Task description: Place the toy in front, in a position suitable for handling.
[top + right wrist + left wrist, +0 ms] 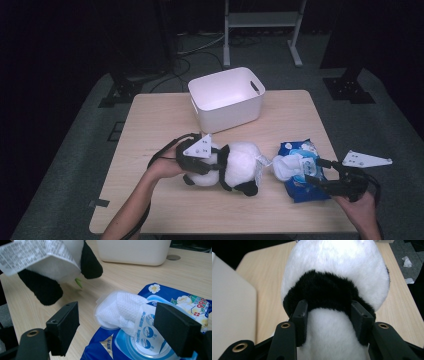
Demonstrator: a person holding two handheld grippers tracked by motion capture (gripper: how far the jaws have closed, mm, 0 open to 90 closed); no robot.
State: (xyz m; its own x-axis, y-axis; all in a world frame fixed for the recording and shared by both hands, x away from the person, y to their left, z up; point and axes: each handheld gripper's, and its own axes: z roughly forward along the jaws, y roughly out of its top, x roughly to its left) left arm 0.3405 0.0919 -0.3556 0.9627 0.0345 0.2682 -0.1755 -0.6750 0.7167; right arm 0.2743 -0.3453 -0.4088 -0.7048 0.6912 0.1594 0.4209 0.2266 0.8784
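Observation:
A black-and-white panda plush (240,162) lies on its side over the middle of the wooden table (160,120). My left gripper (217,165) is shut on the panda plush (334,270), with its jaws pressed into the white body just below the black band. Its paper label (37,255) hangs toward the right gripper. To the right, a blue wet-wipe pack (305,172) lies flat with its lid open and a white wipe (122,307) pulled partway out. My right gripper (120,327) is open, one jaw on each side of the wipe and touching nothing.
A white plastic bin (227,97) stands open at the back centre of the table, just behind the panda. A round hole (173,257) sits in the tabletop near the bin. On the floor beyond are a metal stand (260,25), cables and crumpled tissues (407,262).

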